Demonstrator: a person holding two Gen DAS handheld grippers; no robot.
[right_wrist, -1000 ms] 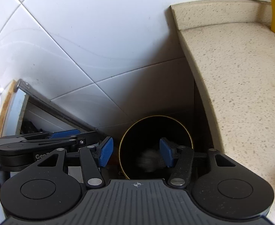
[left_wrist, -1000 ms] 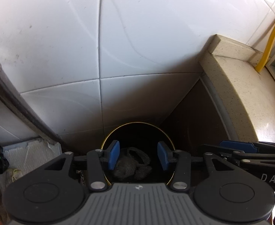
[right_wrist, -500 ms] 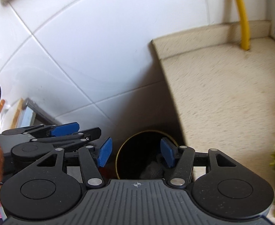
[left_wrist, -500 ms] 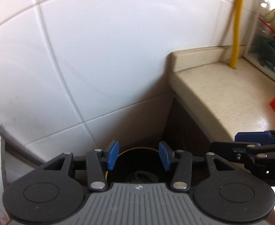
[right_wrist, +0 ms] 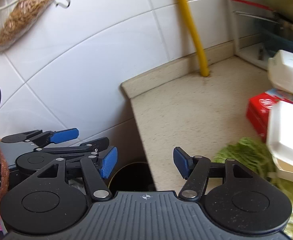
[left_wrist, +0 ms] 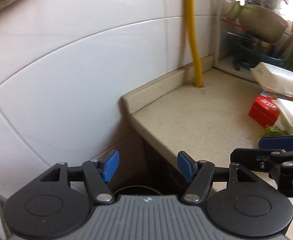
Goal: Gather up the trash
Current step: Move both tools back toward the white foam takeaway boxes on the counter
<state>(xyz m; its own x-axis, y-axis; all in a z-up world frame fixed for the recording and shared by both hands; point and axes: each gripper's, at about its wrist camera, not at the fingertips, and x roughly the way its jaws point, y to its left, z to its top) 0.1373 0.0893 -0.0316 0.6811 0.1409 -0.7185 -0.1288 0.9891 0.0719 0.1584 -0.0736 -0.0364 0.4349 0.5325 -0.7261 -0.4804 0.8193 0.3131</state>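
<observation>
Both grippers empty, jaws just opening: left gripper [left_wrist: 147, 166], right gripper [right_wrist: 145, 165]. Bin [right_wrist: 131, 177] below, beside counter [right_wrist: 186, 108]. Leaves [right_wrist: 246, 156] on counter right of bin; right gripper nearer.

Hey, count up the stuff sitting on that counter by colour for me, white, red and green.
White foam containers: 2
Red box: 1
Green leafy vegetable: 1
Total: 4
</observation>
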